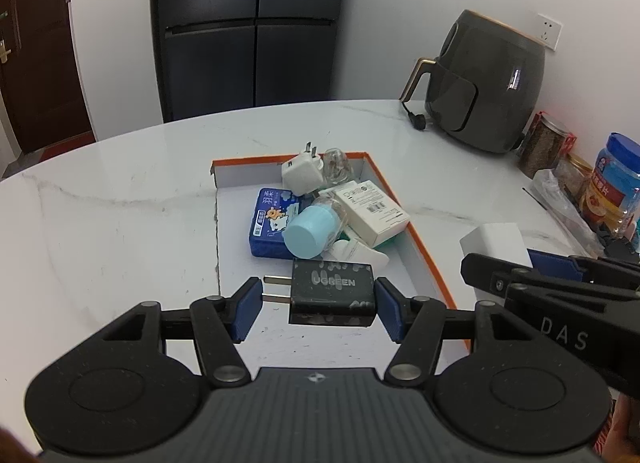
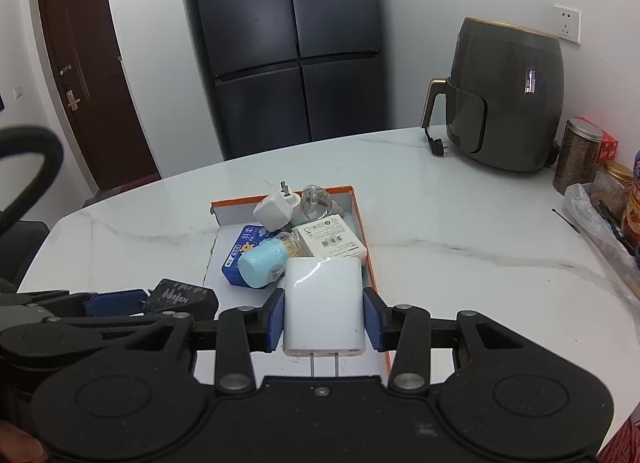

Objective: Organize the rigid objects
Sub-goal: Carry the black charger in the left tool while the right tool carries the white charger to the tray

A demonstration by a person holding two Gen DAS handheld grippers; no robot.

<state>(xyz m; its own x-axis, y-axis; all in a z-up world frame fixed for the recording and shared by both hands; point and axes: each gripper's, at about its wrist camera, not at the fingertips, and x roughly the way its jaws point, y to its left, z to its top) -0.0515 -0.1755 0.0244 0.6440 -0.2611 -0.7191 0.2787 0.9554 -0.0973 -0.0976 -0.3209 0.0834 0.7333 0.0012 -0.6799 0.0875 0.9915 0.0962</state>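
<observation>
Both grippers are over the near end of the orange-rimmed box lid (image 1: 416, 223), which sits on the white marble table (image 1: 120, 203), and each has a charger. The left gripper (image 1: 318, 305) is clamped on a black UGREEN charger (image 1: 332, 291): one blue pad presses the tips of its two prongs, the other presses its back face, so the plug lies sideways between the fingers, just above the lid's white floor. Beside it, the right gripper (image 2: 324, 317) is squeezed tight on a white charger (image 2: 324, 303), pads against its two flat sides, prongs pointing back toward the camera.

Further along the lid, the rest is piled up already. A blue box with a cartoon print (image 1: 270, 223) lies flat, a light-blue capped bottle (image 1: 308, 233) is tipped over on it, a white labelled box (image 1: 372, 211) leans along the right rim, and at the far end a small white plug adapter (image 1: 302, 173) rests against a clear glass bottle (image 1: 336, 163).

Off to the right, well away from the lid, stands a dark grey air fryer (image 1: 488, 83) by the wall, with jars (image 1: 612, 187) crowded at the table's edge. A dark fridge (image 1: 248, 23) stands behind the table.
</observation>
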